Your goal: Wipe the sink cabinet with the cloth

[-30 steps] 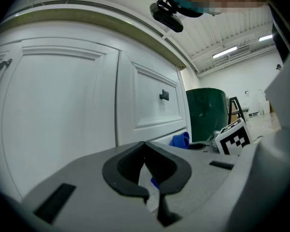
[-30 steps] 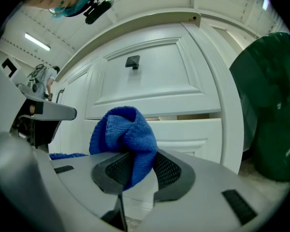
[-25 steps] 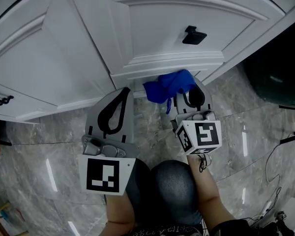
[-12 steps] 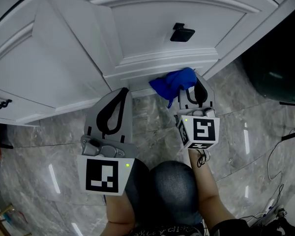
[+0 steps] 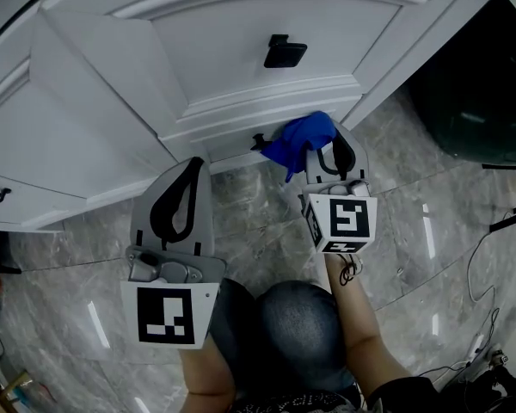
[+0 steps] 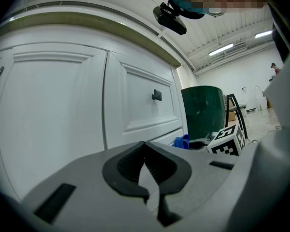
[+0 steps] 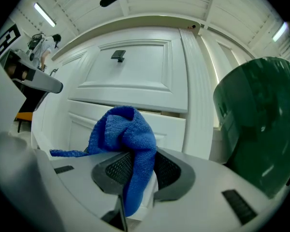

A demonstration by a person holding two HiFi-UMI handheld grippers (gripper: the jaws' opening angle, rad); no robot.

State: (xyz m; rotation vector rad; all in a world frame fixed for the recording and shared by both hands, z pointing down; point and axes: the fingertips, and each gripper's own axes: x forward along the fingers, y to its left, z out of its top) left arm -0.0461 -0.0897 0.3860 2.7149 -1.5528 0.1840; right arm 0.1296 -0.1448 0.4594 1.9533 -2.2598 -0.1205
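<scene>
R tongs point(image 5: 325, 155) clamped on blue cloth point(image 5: 299, 138), bunched fwd of tips, seemingly touching sink cabinet point(image 5: 241, 50) bottom rail, below door's lower right corner. L tongs point(image 5: 181, 198) closed, empty, set back over floor point(image 5: 77, 256). R nearer; rail ran left-right.

Floor point(image 5: 60, 256): grey marbled tile (glossy). On it we list white sink cabinet point(image 5: 241, 50), dark green bin point(image 5: 473, 101), cables point(image 5: 486, 334).

Right claw point(image 5: 325, 150) holds blue cloth point(image 5: 299, 136) at the white cabinet's point(image 5: 241, 50) lower edge.
</scene>
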